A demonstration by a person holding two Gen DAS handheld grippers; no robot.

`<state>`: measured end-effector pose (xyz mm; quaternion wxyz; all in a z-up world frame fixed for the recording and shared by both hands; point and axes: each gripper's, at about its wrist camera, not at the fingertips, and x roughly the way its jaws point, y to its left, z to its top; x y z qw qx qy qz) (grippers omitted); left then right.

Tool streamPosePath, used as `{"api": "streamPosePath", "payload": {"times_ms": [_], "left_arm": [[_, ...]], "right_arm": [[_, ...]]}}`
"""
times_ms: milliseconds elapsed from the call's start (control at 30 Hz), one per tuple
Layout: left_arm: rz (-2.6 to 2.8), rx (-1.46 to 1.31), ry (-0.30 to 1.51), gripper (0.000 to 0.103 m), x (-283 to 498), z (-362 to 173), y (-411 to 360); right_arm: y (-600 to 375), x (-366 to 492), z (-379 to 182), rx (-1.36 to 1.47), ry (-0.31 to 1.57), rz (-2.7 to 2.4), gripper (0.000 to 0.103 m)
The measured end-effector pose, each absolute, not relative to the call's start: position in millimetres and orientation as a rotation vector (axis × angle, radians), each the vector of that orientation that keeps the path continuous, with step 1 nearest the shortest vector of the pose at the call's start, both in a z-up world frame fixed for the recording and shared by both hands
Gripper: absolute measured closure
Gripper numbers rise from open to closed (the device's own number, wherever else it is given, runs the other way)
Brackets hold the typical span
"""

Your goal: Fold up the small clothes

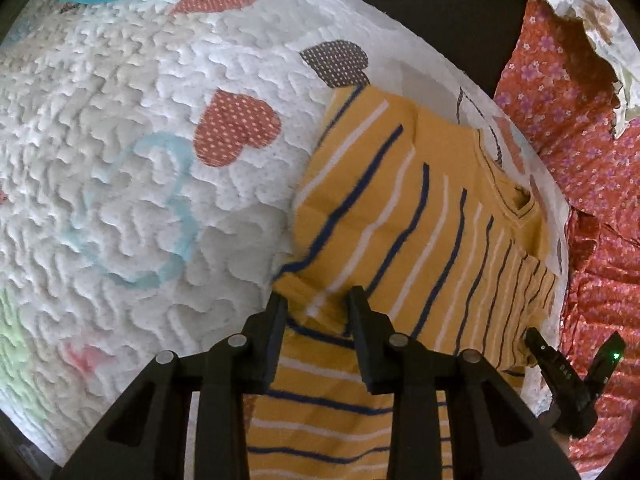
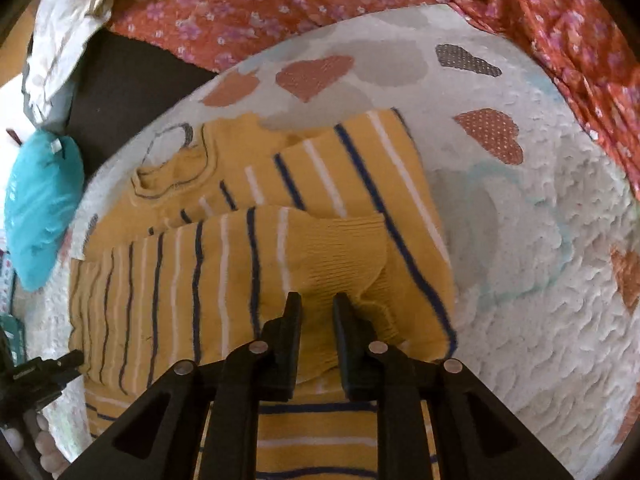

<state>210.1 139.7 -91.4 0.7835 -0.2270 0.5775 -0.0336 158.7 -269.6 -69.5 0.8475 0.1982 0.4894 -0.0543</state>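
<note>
Small knit top (image 1: 404, 208), mustard yellow w/ thin navy and white stripes, lies on a white quilted blanket (image 1: 120, 160) printed w/ dotted hearts in coral and grey. In the left wrist view it sits on the right part of the blanket, neckline (image 1: 520, 204) toward the far right edge, plain yellow band around the collar. Fabric is partly doubled over: right wrist view shows one striped layer lying across another, w/ a ribbed cuff or hem (image 2: 344, 256) in plain yellow right at the near edge.

Left gripper (image 1: 318, 300): fingers moderately spread, a bunched fold of the striped fabric sits between the tips; can't tell if it's actually clamped. Right gripper (image 2: 317, 304): fingers closer together, narrow gap, ribbed edge bunched up between them; looks like a pinch on the top, fabric puckered at the tips.

Each gripper shows in the other's view at the near side of the top, well apart from each other.

Around: red floral fabric (image 1: 568, 120) beyond the blanket's far/right edge, a teal cloth (image 2: 40, 208) at the left in the right wrist view, dark surface (image 2: 120, 88) between them.
</note>
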Motion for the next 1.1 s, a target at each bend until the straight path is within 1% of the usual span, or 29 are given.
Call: {"api": "streamPosePath", "payload": {"times_ms": [67, 100, 133, 167, 200, 233, 267, 367, 433, 467, 500, 533, 600, 633, 700, 767, 800, 900, 967, 1033, 1067, 1100], "left_arm": [[-0.113, -0.51, 1.233, 0.071, 210.0, -84.2, 146.5], [-0.133, -0.524, 1.211, 0.071, 209.3, -77.4, 151.8], [-0.142, -0.529, 1.188, 0.07, 207.7, -71.2, 155.9], [-0.144, -0.529, 1.161, 0.068, 205.8, -64.3, 160.1], [-0.135, -0.524, 1.127, 0.066, 204.5, -56.9, 164.4], [-0.117, -0.516, 1.104, 0.061, 204.4, -52.6, 166.5], [-0.102, -0.51, 1.094, 0.059, 204.1, -51.4, 167.6], [-0.068, -0.508, 1.111, 0.059, 207.6, -59.7, 169.3], [-0.056, -0.522, 1.143, 0.059, 211.4, -70.3, 168.1], [-0.049, -0.528, 1.156, 0.059, 212.5, -74.3, 169.6], [-0.035, -0.533, 1.17, 0.059, 214.2, -79.1, 170.1], [-0.029, -0.536, 1.177, 0.059, 215.4, -81.7, 168.4], [-0.017, -0.536, 1.187, 0.059, 217.3, -86.1, 168.1], [-0.009, -0.536, 1.192, 0.059, 218.8, -88.0, 167.9], [-0.002, -0.539, 1.197, 0.059, 221.1, -91.8, 167.4], [0.002, -0.539, 1.207, 0.059, 222.3, -94.4, 166.5], [0.003, -0.541, 1.213, 0.059, 222.1, -95.8, 166.6], [0.011, -0.533, 1.214, 0.055, 223.8, -96.9, 164.3], [0.021, -0.505, 1.229, 0.052, 228.0, -101.0, 157.6], [0.025, -0.488, 1.245, 0.052, 228.1, -106.8, 155.1], [0.026, -0.49, 1.241, 0.051, 228.0, -107.4, 154.7], [0.024, -0.493, 1.238, 0.051, 226.8, -107.1, 155.1]], "right_arm": [[-273.6, 156.4, -62.9, 0.388, 1.025, -0.134, 0.087], [-277.5, 153.5, -57.9, 0.37, 1.018, -0.154, 0.084], [-282.6, 151.3, -53.8, 0.362, 1.009, -0.172, 0.076], [-288.1, 147.7, -48.1, 0.351, 0.991, -0.195, 0.071], [-292.0, 145.8, -44.3, 0.344, 0.975, -0.205, 0.062], [-294.6, 146.0, -42.0, 0.34, 0.965, -0.206, 0.057], [-295.8, 146.6, -40.3, 0.336, 0.959, -0.2, 0.056], [-289.3, 156.1, -42.7, 0.297, 0.985, -0.184, 0.053], [-282.5, 165.9, -52.2, 0.265, 1.03, -0.168, 0.055], [-277.8, 170.7, -57.3, 0.244, 1.061, -0.154, 0.063], [-272.8, 175.9, -59.7, 0.218, 1.079, -0.135, 0.092], [-267.9, 179.5, -58.0, 0.17, 1.08, -0.141, 0.094], [-267.0, 184.3, -49.7, 0.125, 1.046, -0.171, 0.096], [-270.6, 187.5, -46.3, 0.117, 1.031, -0.2, 0.101], [-277.9, 194.8, -46.6, 0.067, 1.019, -0.287, 0.102], [-286.7, 203.1, -54.9, 0.04, 1.048, -0.327, 0.102], [-291.2, 204.1, -57.8, 0.054, 1.06, -0.326, 0.102], [-303.5, 190.3, -50.3, 0.152, 1.015, -0.306, 0.1], [-308.0, 174.8, -48.5, 0.208, 1.005, -0.277, 0.096], [-310.9, 157.5, -47.2, 0.248, 1.003, -0.267, 0.086], [-313.5, 144.5, -47.1, 0.284, 1.003, -0.261, 0.083], [-313.9, 134.4, -48.1, 0.314, 1.006, -0.255, 0.077]]}}
